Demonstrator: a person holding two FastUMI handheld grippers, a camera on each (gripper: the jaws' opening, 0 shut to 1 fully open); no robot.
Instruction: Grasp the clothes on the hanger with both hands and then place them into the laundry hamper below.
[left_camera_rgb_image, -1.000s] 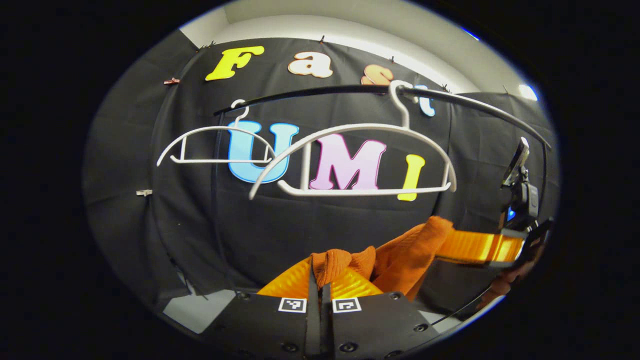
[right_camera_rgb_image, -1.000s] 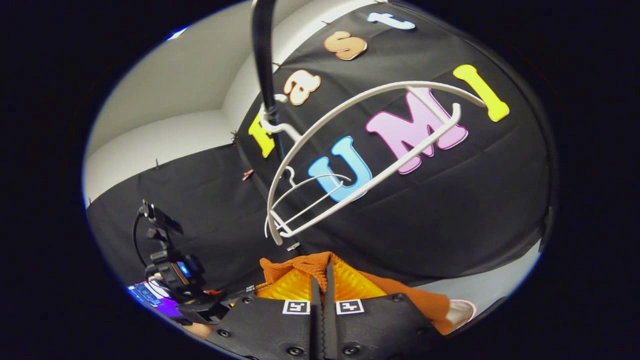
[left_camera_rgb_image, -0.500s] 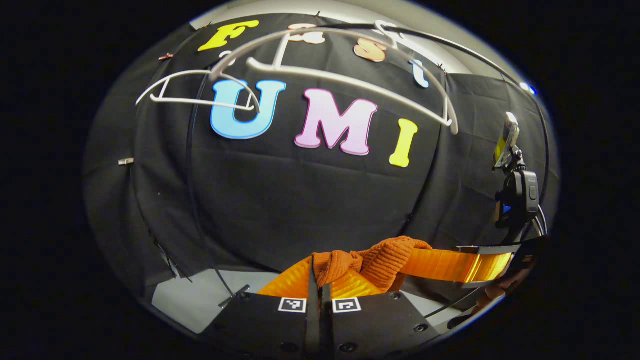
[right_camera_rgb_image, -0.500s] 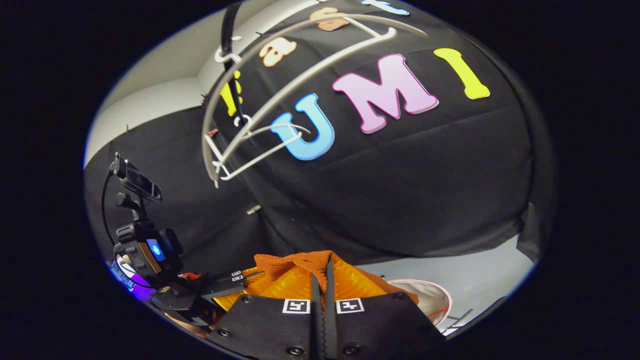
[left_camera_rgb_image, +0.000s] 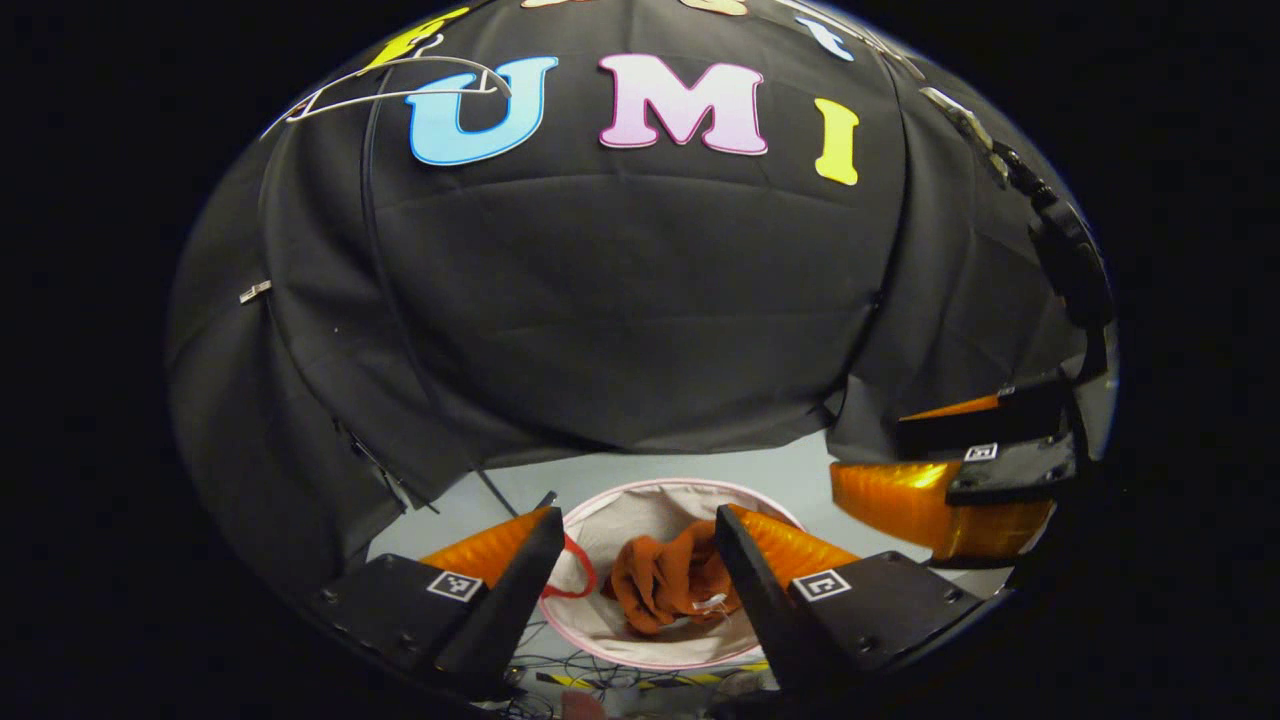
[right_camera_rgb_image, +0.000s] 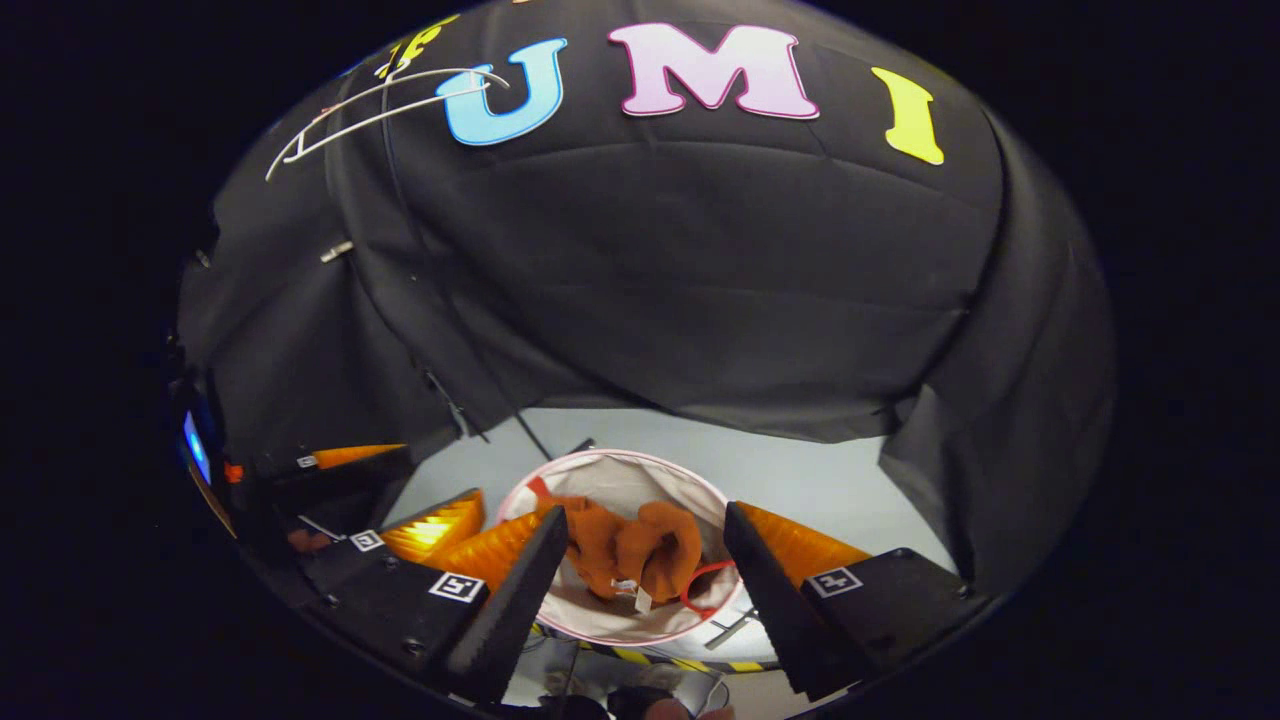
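Observation:
An orange knitted garment (left_camera_rgb_image: 668, 583) (right_camera_rgb_image: 633, 550) lies crumpled inside the round white laundry hamper (left_camera_rgb_image: 625, 508) (right_camera_rgb_image: 612, 472) on the floor below. My left gripper (left_camera_rgb_image: 633, 560) hangs above the hamper, open, nothing between its fingers. My right gripper (right_camera_rgb_image: 645, 560) is likewise open and bare over the hamper. In the left gripper view the right gripper (left_camera_rgb_image: 975, 470) shows at the right edge. The left gripper (right_camera_rgb_image: 400, 525) appears at the lower left of the right gripper view. A white hanger (left_camera_rgb_image: 385, 85) (right_camera_rgb_image: 375, 105) hangs bare at the upper left.
Black cloth walls close in behind and on both sides of the hamper. Pale grey floor (right_camera_rgb_image: 800, 480) surrounds it. Yellow-and-black striped tape (right_camera_rgb_image: 690, 663) and loose cables (left_camera_rgb_image: 580, 665) lie on the floor in front of the hamper.
Both grippers dropped from hanger height and tilted down toward the hamper. Both went from shut on the orange garment to open, and the garment now lies in the hamper.

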